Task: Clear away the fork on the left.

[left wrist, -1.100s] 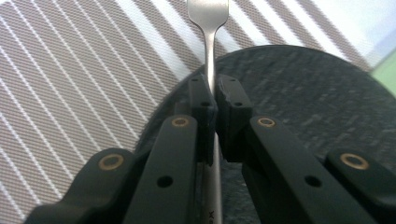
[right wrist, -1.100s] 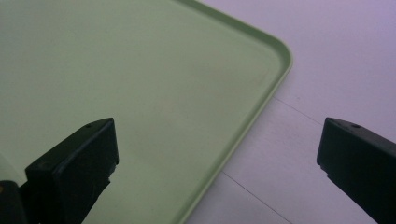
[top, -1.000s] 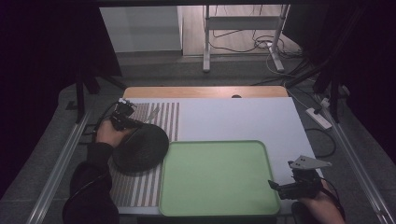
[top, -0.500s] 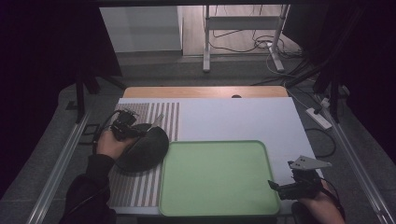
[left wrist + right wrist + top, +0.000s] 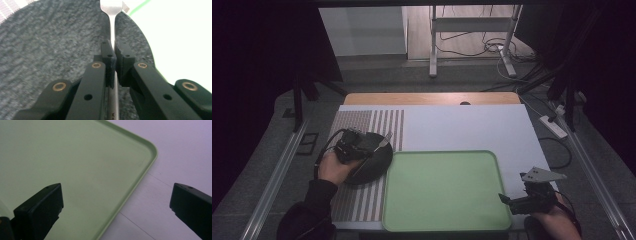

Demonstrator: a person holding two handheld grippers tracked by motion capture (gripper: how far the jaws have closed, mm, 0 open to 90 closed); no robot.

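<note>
Plainly, the left tool (image 5: 113,53) was clenched on a fork (image 5: 111,7) by its handle, held over a dark plate (image 5: 374,165) that sat on a striped mat (image 5: 362,200), touching the green tray (image 5: 442,192). That tray held nothing on its visible surface. At its near right corner the right tool (image 5: 117,205) hung released, jaws spread wide over the tray's rim and the white desk (image 5: 462,127).

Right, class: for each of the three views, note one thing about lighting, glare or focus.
High view: dim, with dark surroundings, and the white table is the brightest area. Left gripper view: the pale green plastic tray is washed out nearly white, while the silver metal fork in the left tongs stays sharp. Right gripper view: soft, even light, tongs slightly blurred.
</note>
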